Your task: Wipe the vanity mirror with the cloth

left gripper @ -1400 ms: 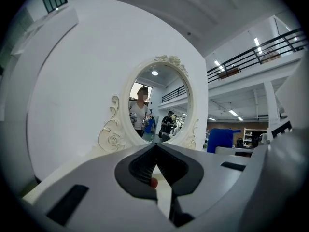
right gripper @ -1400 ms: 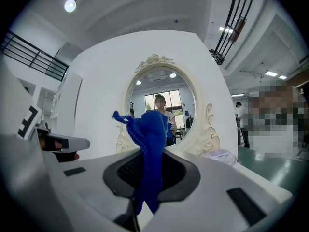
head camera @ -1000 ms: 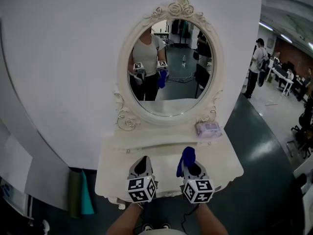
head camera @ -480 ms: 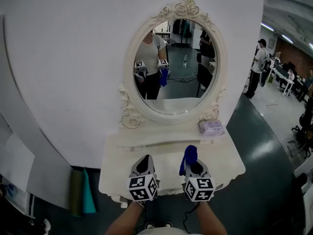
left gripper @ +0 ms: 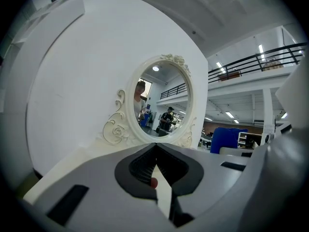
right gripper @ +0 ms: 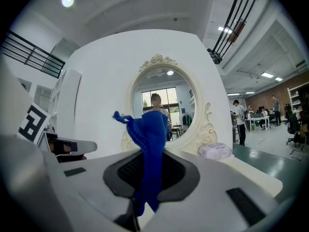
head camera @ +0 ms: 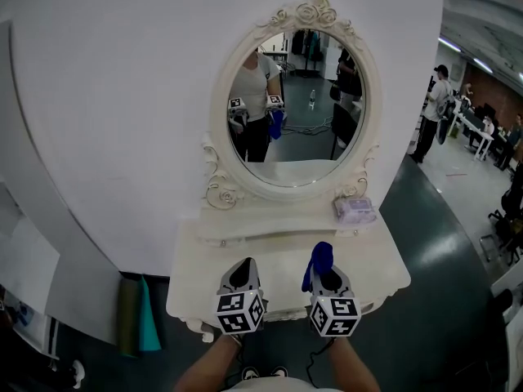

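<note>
An oval vanity mirror (head camera: 296,104) in an ornate cream frame stands on a cream vanity table (head camera: 372,261) against a white wall. My right gripper (head camera: 321,269) is shut on a blue cloth (head camera: 319,260), which sticks up from its jaws; in the right gripper view the cloth (right gripper: 149,146) hangs in front of the mirror (right gripper: 166,112). My left gripper (head camera: 239,274) is shut with nothing in it, jaws meeting in the left gripper view (left gripper: 155,154), mirror (left gripper: 161,101) ahead. Both grippers hover over the table's front edge, well short of the glass.
A pale purple pack of wipes (head camera: 354,210) lies on the tabletop at the right of the mirror's base. Green and teal rolls (head camera: 136,327) lean by the table's left side. People and desks fill the open hall at the right (head camera: 433,113).
The view has drifted slightly, so the mirror and table sit a little further right and lower. Both grippers hold the same pose, the cloth still gripped.
</note>
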Demonstrator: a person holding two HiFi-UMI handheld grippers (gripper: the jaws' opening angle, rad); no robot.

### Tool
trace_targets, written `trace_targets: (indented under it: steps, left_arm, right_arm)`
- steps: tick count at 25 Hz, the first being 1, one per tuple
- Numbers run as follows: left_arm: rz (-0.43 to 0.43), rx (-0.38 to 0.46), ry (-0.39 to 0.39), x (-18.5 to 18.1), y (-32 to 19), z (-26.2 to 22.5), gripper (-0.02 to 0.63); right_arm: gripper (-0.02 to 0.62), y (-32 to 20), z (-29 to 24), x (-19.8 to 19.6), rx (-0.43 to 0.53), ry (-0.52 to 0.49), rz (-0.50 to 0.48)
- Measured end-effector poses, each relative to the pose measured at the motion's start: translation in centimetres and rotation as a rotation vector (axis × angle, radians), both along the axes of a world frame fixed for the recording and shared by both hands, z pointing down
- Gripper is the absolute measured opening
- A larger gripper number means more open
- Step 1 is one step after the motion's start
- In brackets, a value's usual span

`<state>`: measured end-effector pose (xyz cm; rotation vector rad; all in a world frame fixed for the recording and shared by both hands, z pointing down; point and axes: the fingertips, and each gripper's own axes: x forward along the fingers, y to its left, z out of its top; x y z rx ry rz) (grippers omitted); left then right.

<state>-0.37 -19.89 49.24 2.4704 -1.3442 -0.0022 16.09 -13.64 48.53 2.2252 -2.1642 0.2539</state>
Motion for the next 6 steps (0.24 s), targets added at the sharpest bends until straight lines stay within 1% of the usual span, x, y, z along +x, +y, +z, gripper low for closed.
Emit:
trace_targets:
  steps: [6]
  left_arm:
    - [0.000,0.007,-0.002,-0.12,-0.26,-0.52,0.003]
  right_arm:
    - [0.064,-0.28,-0.53,-0.33,0.001,0.008,-0.007]
